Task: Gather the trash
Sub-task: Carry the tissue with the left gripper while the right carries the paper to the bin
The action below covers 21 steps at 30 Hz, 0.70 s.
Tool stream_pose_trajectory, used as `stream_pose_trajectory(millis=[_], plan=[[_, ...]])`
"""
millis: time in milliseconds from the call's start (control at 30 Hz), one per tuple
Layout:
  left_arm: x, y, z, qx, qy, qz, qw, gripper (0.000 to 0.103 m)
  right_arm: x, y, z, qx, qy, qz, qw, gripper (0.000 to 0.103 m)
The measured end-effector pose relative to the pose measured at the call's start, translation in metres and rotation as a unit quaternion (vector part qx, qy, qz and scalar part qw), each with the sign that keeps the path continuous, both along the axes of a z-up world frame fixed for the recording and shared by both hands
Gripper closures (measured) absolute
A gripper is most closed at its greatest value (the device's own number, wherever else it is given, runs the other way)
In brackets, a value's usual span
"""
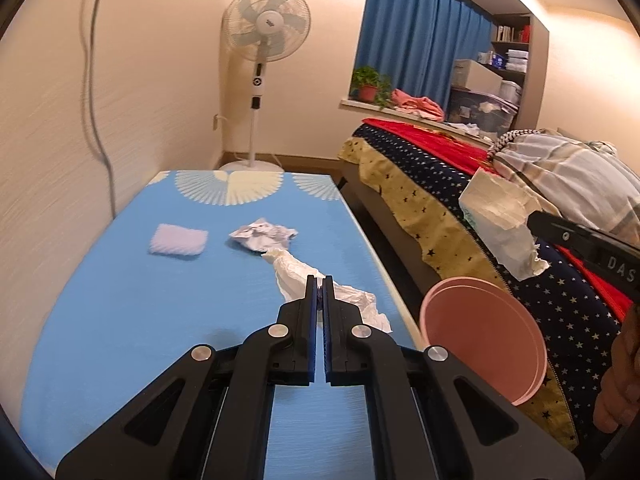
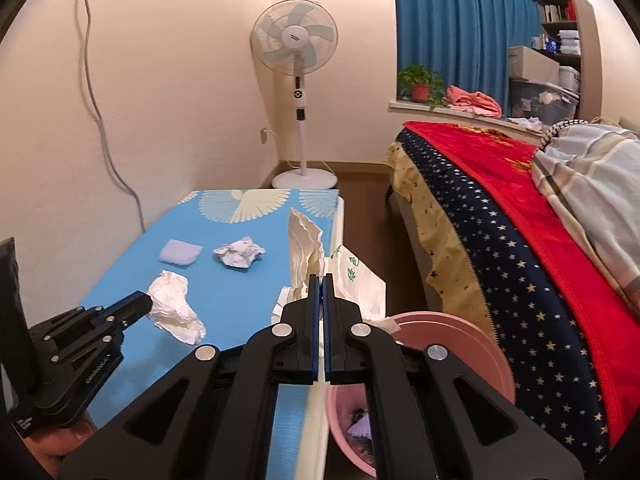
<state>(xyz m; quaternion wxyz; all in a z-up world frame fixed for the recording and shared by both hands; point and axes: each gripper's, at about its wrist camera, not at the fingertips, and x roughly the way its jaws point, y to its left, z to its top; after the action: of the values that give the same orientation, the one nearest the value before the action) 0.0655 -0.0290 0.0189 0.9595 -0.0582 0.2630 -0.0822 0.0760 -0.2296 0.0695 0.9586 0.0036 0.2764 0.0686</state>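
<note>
Over the pink bin [image 2: 460,344], which sits at about five o'clock off the edge of the blue table [image 2: 240,300], the right gripper [image 2: 321,280] has its jaws closed on a torn tissue packet [image 2: 316,256] that stands up and spills to either side of the fingers. Toward nine o'clock in the right wrist view, the left gripper [image 1: 319,282] rests low on the table with its jaws pinched on a crumpled tissue [image 1: 296,276], a long twisted piece trailing toward twelve o'clock. Further back at eleven o'clock lie a paper ball [image 1: 262,236] and a folded white pad [image 1: 178,240], both untouched and well apart from either gripper. The risk, as I judge it, is at the release: the packet is wide, limp and held by one thin edge, so if the jaws open while it hangs over the rim nearest the table, it may drape there or slide to the floor. The tissue is gripped near one end too, so a quick lift could tear it or leave the tail dragging.
</note>
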Motion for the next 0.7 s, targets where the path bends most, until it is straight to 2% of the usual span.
stream_pose_trajectory(millis=[367,700], plan=[[0.01,-0.036,-0.005,-0.014,-0.001,-0.036,0.9992,0.101,0.004,-0.042,-0.004,0.008,0.009,-0.058,0.998,0.101],[0.019,-0.092,-0.016,-0.024,0.001,-0.1,0.9947,0.101,0.008,-0.082,-0.014,0.022,0.026,-0.115,0.993,0.101]])
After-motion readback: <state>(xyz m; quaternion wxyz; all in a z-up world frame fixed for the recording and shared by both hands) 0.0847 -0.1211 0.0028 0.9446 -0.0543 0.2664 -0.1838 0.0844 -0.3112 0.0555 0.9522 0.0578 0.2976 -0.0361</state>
